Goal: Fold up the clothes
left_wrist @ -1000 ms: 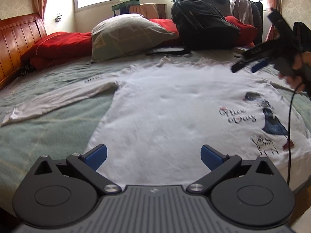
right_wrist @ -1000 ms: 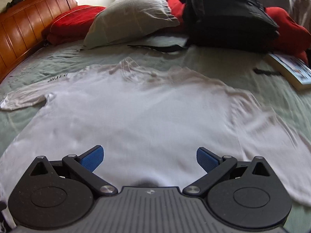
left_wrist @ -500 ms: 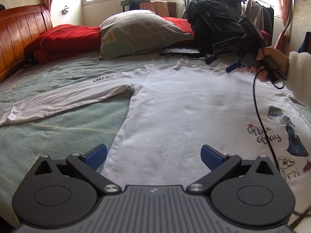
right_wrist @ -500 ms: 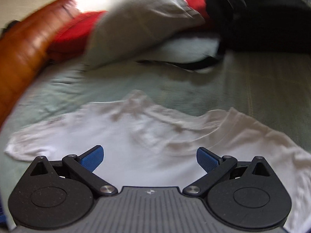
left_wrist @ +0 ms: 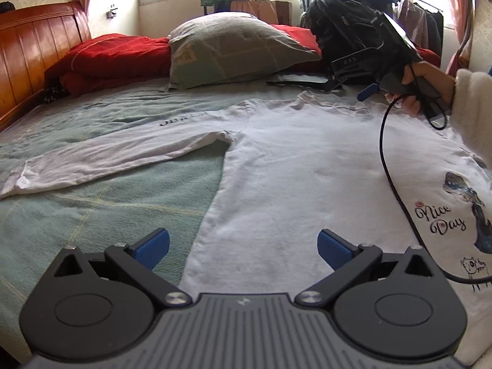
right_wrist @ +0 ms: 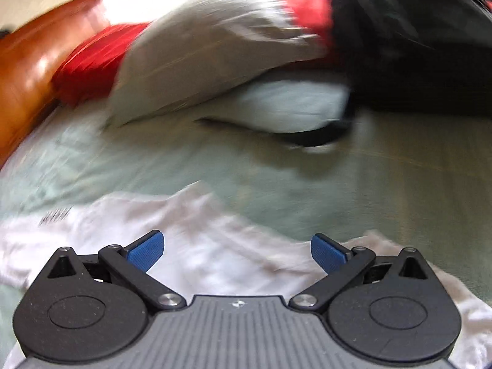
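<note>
White shirt on a pale green bed, as I see it.
My white shirt [left_wrist: 295, 166] carries dark "Nice Day" lettering; the bed cover [left_wrist: 92, 212] is pale green with faint yellow checks; each tool [left_wrist: 243, 246] has blue pads on black arms; red bedding [left_wrist: 117, 52] lies behind.

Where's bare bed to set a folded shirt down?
Bare green bedspread lies between the shirt's outstretched sleeve and the left gripper; another strip between sleeve and pillow. Crowded at the head: pillow, red quilt, black backpack.
</note>
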`<state>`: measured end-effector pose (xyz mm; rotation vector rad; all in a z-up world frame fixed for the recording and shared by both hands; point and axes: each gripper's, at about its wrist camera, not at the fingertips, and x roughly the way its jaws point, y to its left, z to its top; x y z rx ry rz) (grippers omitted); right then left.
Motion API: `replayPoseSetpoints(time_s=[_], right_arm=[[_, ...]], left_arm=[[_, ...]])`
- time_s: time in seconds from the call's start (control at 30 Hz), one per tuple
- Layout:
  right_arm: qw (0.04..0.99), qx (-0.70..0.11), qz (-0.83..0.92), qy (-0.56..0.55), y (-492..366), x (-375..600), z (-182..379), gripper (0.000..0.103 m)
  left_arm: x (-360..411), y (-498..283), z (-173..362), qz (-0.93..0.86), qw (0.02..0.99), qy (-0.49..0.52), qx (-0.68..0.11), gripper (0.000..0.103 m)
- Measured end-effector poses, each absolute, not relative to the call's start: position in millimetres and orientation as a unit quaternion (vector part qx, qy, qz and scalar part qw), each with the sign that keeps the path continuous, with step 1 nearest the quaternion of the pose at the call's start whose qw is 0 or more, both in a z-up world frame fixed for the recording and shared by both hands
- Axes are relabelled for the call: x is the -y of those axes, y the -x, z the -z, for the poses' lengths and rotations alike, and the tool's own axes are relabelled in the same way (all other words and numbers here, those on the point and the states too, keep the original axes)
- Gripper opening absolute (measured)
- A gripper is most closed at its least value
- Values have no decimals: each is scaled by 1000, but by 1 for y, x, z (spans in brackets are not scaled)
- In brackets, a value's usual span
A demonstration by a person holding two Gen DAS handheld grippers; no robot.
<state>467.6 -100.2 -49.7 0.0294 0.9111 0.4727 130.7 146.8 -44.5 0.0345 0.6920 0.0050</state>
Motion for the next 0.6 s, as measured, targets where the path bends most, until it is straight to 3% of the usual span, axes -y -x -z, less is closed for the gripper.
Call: replayPoseSetpoints(time_s=[0.27, 0.6], right_arm=[[822, -456, -339, 35, -462, 19, 68, 103], [847, -428, -314, 21, -445, 55, 49, 103]], left_arm=[[-152, -125, 45, -14, 940, -15, -339, 102], [-151, -121, 42, -17, 940, -15, -339, 102]])
